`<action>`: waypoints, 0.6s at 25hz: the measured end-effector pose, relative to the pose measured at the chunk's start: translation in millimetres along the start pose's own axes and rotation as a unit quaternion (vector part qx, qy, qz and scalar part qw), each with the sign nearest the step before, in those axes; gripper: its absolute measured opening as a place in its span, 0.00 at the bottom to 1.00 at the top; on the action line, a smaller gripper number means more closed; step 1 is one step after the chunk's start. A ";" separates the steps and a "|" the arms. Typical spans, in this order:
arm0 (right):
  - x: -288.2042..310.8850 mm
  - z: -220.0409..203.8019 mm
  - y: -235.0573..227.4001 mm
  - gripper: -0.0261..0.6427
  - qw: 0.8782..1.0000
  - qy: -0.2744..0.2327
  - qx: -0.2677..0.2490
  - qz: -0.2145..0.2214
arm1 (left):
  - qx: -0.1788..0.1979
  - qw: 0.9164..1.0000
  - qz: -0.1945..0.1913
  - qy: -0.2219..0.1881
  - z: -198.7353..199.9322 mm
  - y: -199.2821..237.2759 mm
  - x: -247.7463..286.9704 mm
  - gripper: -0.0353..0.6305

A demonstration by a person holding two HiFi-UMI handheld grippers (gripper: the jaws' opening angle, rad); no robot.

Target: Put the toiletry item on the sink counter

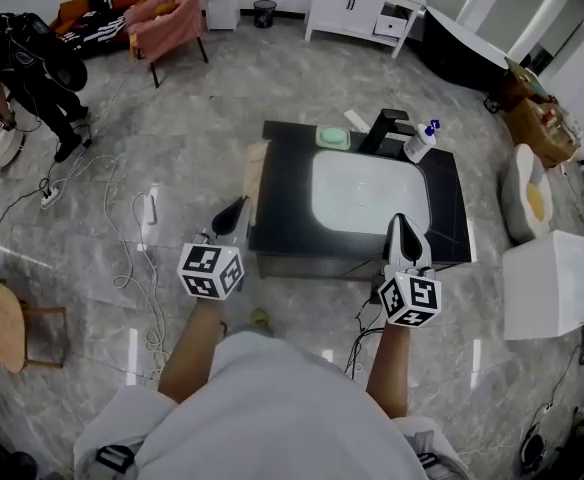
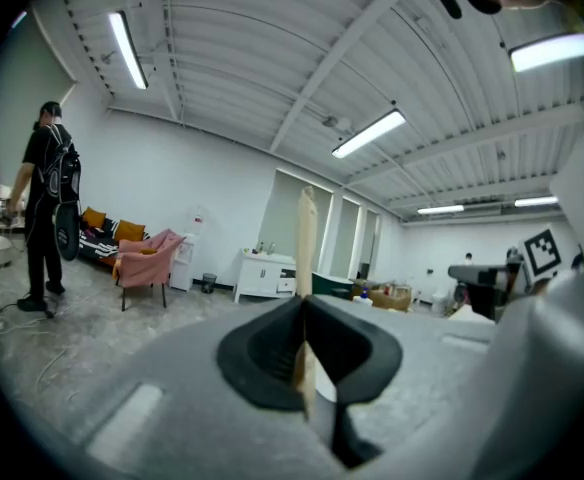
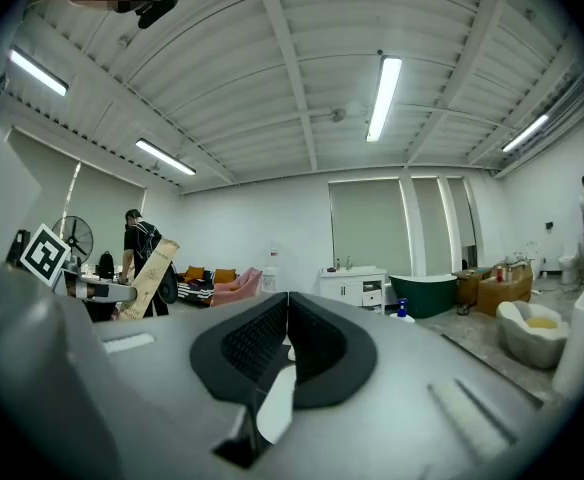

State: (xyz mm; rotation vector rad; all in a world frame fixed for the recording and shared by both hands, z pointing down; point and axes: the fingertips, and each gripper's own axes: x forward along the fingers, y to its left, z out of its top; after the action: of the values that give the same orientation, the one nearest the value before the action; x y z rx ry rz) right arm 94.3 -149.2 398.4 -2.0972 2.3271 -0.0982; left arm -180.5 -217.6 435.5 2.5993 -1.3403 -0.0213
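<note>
The left tool (image 1: 237, 213) (image 2: 304, 320) has its jaws clamped on a thin, flat beige item (image 1: 257, 173) (image 2: 306, 236) (image 3: 150, 276), which stands on edge between them and rises well past their tips. In the head view this item sits at the left edge of the black sink bench (image 1: 442, 203), not lying on it. The right tool (image 1: 398, 224) (image 3: 288, 313) has its jaws pressed together with nothing between them, and hovers over the bench's near right side. The bench carries a white basin (image 1: 367, 193). Along its far side stand 1 pale green dish (image 1: 333, 137), 1 black faucet (image 1: 387, 128) and 1 pump bottle (image 1: 420, 144) with a blue top. A person in black (image 1: 27, 58) bends over at the far left of the room.
</note>
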 end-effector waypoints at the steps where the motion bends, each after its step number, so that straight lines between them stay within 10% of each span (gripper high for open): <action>1: 8.5 -0.9 2.3 0.04 1.000 0.001 0.000 0.000 | -0.001 1.000 -0.001 0.002 0.1 6.0 5.6 0.05; 15: 86.7 -10.8 -0.1 0.04 1.000 0.016 -0.017 -0.016 | -0.011 1.000 -0.014 0.015 4.9 56.9 73.6 0.05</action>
State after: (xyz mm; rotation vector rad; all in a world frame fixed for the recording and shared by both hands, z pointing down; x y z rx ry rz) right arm 84.7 -235.0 412.4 -2.1653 2.3302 -0.0933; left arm -183.7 -309.8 448.3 2.5902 -1.2863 -0.0022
